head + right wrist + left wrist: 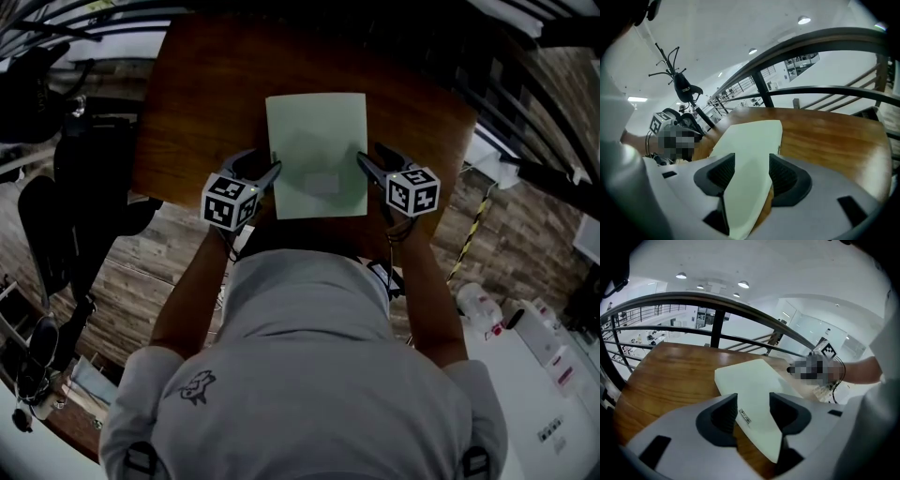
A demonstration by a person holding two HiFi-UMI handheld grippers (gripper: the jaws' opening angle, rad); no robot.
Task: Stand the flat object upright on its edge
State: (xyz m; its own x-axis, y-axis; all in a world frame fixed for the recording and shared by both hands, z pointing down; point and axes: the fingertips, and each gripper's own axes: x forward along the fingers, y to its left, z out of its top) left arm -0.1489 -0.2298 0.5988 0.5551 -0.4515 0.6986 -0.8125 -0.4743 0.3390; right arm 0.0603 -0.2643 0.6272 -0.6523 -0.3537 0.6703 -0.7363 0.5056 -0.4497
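Shoulders in a grey shirt point(300, 375) fill the bottom of the head view, and past them both forearms reach to a brown wooden surface point(206, 84). On it the pale green board point(317, 150) lies flat, not yet raised, its near edge close to the surface's rim on the person's side. The left gripper point(753, 409) has its fingers point(723, 414) wide apart, with the board's left side edge running between them; no pad presses on it. The right gripper point(751, 172) mirrors this, its fingers point(786, 176) spread with the right side edge between them, and I see no contact there either. Both point slantwise down.

From this position, the main risk is the pinch itself. The board looks thin and sits flush, so a finger on either side has little to get under. Closing could merely nudge the board away from the fingertips across the smooth wood. If one side bites before the other, the board would probably swivel about that pair of fingers and slip out of the other pair. Should it tip up, its narrow edge gives poor footing. Released with any lean, it likely falls flat again, or tips toward the near rim and off the surface.
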